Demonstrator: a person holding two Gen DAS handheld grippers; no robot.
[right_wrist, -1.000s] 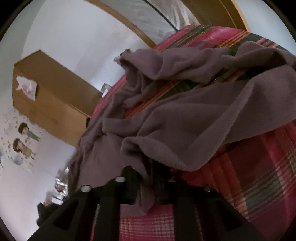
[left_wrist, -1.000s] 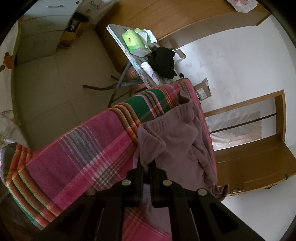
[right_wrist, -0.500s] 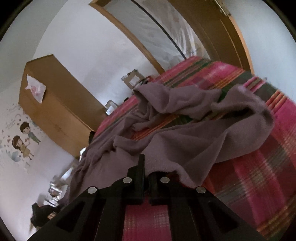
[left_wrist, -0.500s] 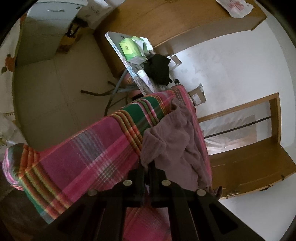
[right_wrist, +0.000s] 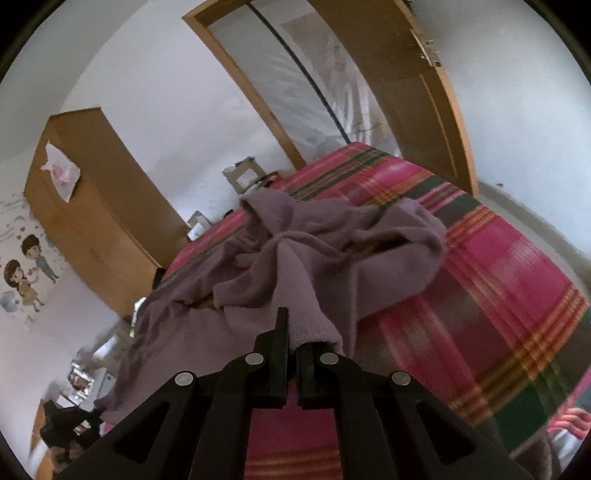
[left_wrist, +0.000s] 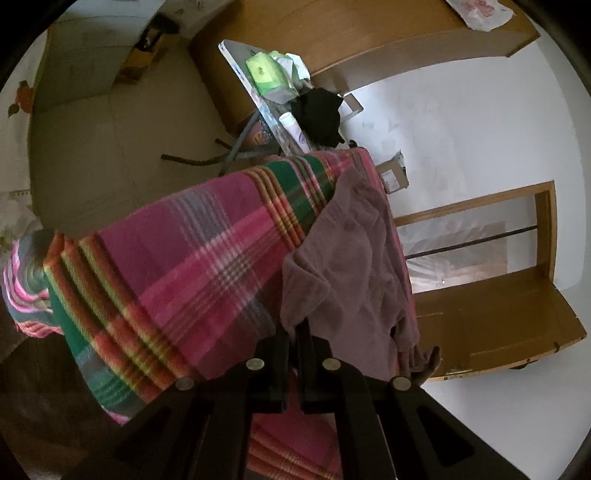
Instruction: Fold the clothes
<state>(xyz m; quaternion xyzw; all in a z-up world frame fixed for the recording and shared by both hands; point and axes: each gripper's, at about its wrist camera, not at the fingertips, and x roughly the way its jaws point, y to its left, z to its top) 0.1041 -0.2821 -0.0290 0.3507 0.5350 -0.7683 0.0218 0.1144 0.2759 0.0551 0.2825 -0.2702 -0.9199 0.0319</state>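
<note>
Garment (left_wrist: pixel 354 258) crumpled, apparently lengthwise along blanket (left_wrist: pixel 192 266)

Garment on the blanket, a piece of it pinched in each of my grippers.

The garment (left_wrist: pixel 354 266) lies rumpled on the blanket (left_wrist: pixel 192 266). My left gripper (left_wrist: pixel 293 328) pinches its near edge; my right gripper (right_wrist: pixel 295 332) clamps a fold. Behind the blanket stands a folding table (left_wrist: pixel 236 62), a wardrobe (right_wrist: pixel 92 206) beyond it.

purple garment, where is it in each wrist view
Left wrist: purple garment right of centre, running up from the left claw along the plaid blanket's right side.
Right wrist: garment mid-frame, crumpled, its near edge in the right claw.
Shared landmark: wooden wardrobe.
</note>
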